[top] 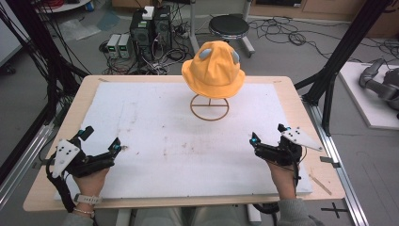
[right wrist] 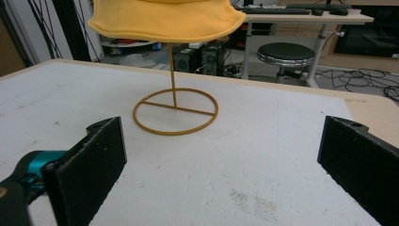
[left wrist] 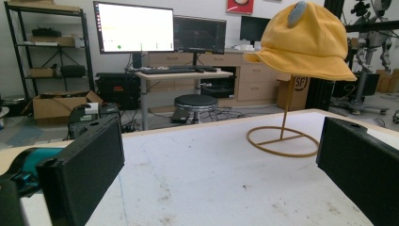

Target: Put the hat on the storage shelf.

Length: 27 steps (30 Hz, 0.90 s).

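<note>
A yellow bucket hat [top: 214, 70] with two grey ears sits on a thin gold wire stand [top: 209, 107] at the back middle of the white mat [top: 164, 141]. My left gripper [top: 102, 140] rests near the front left of the mat, held in a hand, jaws wide apart and empty. My right gripper [top: 268, 133] rests at the front right, also open and empty. In the left gripper view the hat [left wrist: 303, 40] and the stand [left wrist: 287, 108] lie ahead to the right of my left gripper [left wrist: 221, 165]. From my right gripper [right wrist: 221, 165] the hat brim [right wrist: 164, 19] and the stand's ring [right wrist: 174, 133] lie ahead left.
The mat covers a wooden table [top: 301, 113]. Black frame posts [top: 343, 52] stand at the table's right and left sides. Behind the table are a round stool [top: 228, 26], computer towers [top: 150, 28] and cables on the floor. Monitors [left wrist: 134, 28] stand on a desk further back.
</note>
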Each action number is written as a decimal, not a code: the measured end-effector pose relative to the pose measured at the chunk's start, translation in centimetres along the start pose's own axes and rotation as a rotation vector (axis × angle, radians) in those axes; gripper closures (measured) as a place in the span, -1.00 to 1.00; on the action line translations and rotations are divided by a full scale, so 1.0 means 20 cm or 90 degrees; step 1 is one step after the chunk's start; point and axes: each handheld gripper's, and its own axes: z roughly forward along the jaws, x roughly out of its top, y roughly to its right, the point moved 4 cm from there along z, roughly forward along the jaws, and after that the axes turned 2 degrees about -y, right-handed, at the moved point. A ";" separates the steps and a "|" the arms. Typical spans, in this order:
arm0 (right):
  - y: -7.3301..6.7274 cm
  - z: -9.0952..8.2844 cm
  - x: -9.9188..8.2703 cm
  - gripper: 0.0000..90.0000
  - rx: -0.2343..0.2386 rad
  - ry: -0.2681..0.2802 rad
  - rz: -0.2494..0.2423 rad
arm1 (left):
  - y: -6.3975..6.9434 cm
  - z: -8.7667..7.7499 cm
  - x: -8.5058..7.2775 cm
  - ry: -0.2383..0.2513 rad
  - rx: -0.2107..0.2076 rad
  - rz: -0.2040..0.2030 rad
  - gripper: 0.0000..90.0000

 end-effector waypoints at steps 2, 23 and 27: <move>0.00 0.00 0.00 -0.97 -0.001 0.000 0.001 | 0.00 0.00 0.00 0.000 0.000 0.001 -0.96; -0.01 0.00 0.00 -0.97 -0.002 0.003 -0.008 | -0.02 0.00 0.00 -0.003 0.000 -0.006 -0.96; -0.01 -0.01 0.01 -0.97 -0.004 0.005 -0.007 | -0.02 -0.01 0.00 -0.001 0.001 -0.006 -0.96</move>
